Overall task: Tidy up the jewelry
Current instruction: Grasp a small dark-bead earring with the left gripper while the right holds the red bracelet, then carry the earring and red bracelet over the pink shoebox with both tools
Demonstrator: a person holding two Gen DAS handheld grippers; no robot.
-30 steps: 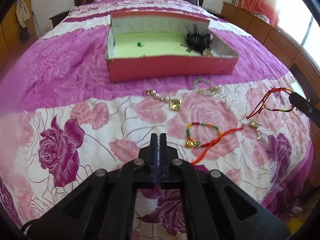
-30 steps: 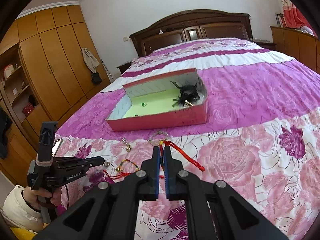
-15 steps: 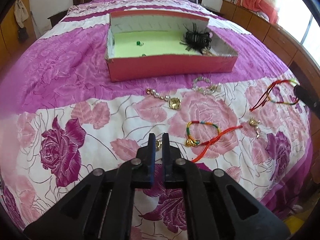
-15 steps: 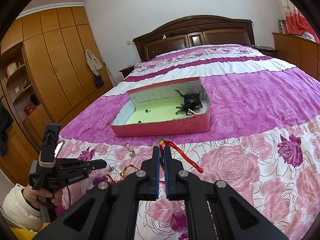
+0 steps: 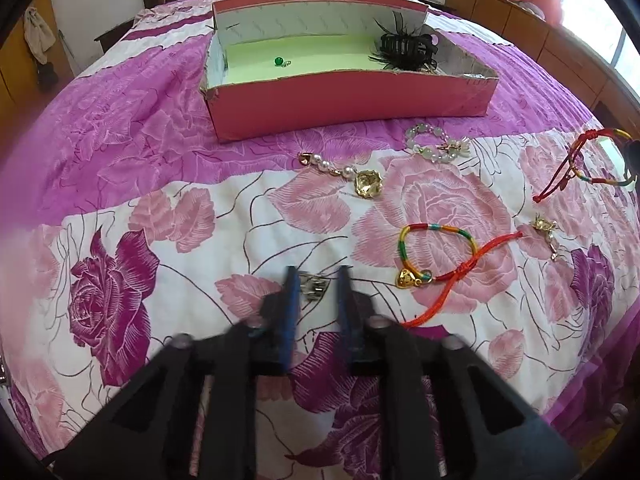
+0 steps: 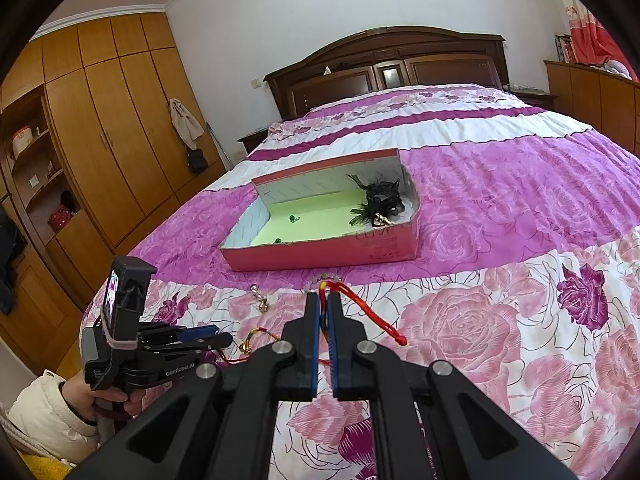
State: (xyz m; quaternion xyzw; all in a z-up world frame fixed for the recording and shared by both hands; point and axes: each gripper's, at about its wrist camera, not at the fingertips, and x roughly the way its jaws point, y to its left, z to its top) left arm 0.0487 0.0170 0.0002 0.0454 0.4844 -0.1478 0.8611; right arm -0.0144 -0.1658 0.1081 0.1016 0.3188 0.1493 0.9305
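Left wrist: pink box (image 5: 352, 100) holds black hair clip (image 5: 406, 50), green bead (image 5: 279, 61); left tongs (image 5: 316, 276) parted; right tongs (image 6: 325, 300) pinch red cord (image 6: 372, 316), seemingly.

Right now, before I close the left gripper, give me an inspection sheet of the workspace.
Surface: floral bedspread, soft and quilted.
Job's things: pink box open, holding a green bead and a black hair clip; loose on the bedspread are a pearl-and-gold piece, a bead bracelet, a multicolour bracelet and a gold earring.
Clutter: nothing seen.
Grippers: left gripper open, small metal piece between its fingers, not pinched; right gripper shut on red-cord bracelet.
Cables: nothing seen.
Surroundings: wooden wardrobe, dark headboard.
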